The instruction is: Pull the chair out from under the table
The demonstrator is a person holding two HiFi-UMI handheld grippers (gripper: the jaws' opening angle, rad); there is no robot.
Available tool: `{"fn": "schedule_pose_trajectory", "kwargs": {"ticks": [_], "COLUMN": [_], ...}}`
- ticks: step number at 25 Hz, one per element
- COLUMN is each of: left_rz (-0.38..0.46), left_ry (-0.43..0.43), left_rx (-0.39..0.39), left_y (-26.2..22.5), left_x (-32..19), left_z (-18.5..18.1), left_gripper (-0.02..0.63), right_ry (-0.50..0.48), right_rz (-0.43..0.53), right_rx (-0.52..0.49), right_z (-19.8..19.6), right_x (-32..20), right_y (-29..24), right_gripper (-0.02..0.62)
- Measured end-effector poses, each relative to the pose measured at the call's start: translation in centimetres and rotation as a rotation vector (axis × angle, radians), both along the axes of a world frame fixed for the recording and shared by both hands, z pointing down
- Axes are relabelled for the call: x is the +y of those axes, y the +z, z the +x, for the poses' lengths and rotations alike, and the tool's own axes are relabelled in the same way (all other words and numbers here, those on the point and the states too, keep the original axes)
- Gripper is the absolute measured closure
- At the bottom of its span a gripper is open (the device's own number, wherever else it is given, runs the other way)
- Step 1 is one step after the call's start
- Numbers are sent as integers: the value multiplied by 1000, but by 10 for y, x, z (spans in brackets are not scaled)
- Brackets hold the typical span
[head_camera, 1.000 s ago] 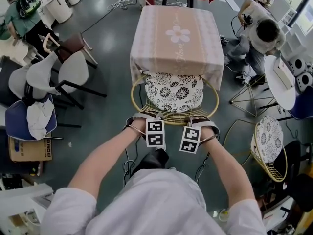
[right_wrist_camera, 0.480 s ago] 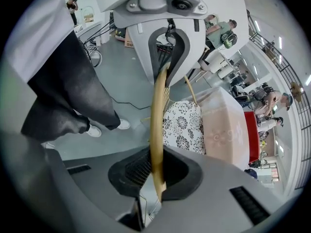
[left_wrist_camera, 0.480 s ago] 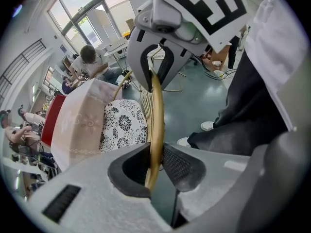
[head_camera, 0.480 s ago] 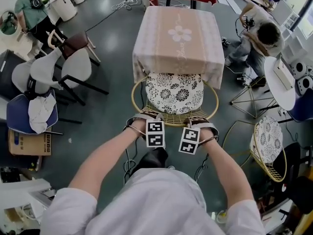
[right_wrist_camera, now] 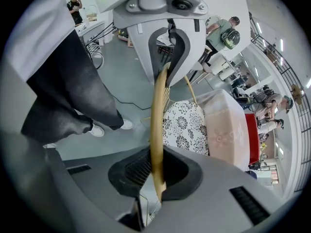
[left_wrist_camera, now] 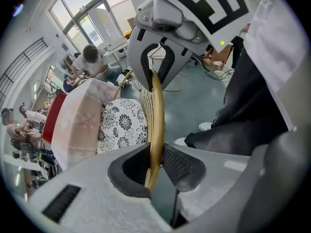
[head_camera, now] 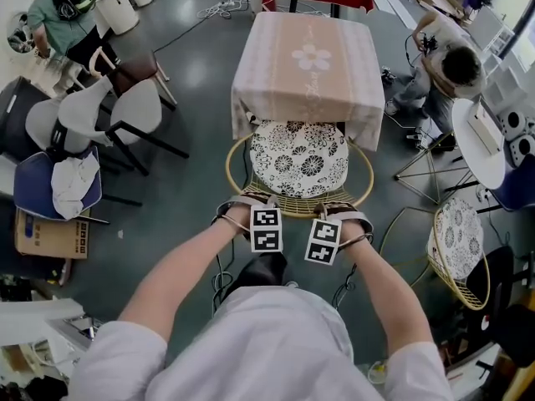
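A gold wire chair with a black-and-white floral cushion (head_camera: pixel 299 159) stands at the near edge of the table under a pink cloth (head_camera: pixel 308 57), with most of the cushion showing. My left gripper (head_camera: pixel 256 200) is shut on the chair's back rim (left_wrist_camera: pixel 156 106), which runs between its pads (left_wrist_camera: pixel 181 165). My right gripper (head_camera: pixel 336 207) is shut on the same rim (right_wrist_camera: pixel 156 125), a little to the right. In the left gripper view, the left gripper (left_wrist_camera: pixel 154 166) grips the rim, with cushion (left_wrist_camera: pixel 121 125) and table (left_wrist_camera: pixel 77 125) beyond. The right gripper (right_wrist_camera: pixel 158 171) shows the same grip, with the cushion (right_wrist_camera: pixel 182 125) beyond it.
White chairs (head_camera: pixel 104 115) and a blue seat with cloth (head_camera: pixel 58 186) stand at the left, with a cardboard box (head_camera: pixel 48 236). A second wire chair (head_camera: pixel 460 253) and a round white table (head_camera: pixel 481 136) are at the right. A person (head_camera: pixel 451 61) crouches at the back right.
The chair has slid out from under the table toward me with both grippers; more of the floral cushion shows now than a second ago.
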State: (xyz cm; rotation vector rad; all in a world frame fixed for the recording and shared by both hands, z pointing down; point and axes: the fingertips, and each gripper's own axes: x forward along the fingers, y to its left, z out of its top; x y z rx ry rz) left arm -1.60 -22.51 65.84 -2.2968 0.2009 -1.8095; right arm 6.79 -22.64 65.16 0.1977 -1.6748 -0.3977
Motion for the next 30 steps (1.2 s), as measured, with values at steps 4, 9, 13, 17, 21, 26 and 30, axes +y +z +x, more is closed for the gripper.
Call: {"fn": "schedule_pose_trajectory", "kwargs": {"ticks": [4, 9, 13, 17, 21, 26, 30], "left_rz": [10, 19, 21, 33, 34, 37, 27], "left_ry": [-8, -19, -28, -41, -57, -74, -69], "left_rx": [-4, -16, -26, -26, -30, -38, -45], "left_y": [0, 1, 1, 1, 2, 2, 3], "left_x": [10, 23, 36, 47, 61, 76, 86], "left_z": [0, -1, -2, 1, 1, 1, -1], "left_gripper": [535, 535, 535, 535, 535, 535, 535], "right_ry": [-5, -10, -20, -29, -41, -53, -52], "right_rz": [2, 3, 2, 7, -1, -4, -10], "right_rx": [-1, -2, -7, -7, -8, -13, -12], "right_z": [-1, -1, -2, 1, 2, 1, -1], "right_x": [10, 24, 38, 49, 63, 79, 89], "right_y": [0, 0, -1, 0, 1, 1, 1], "right_gripper": [565, 565, 565, 565, 566, 566, 566]}}
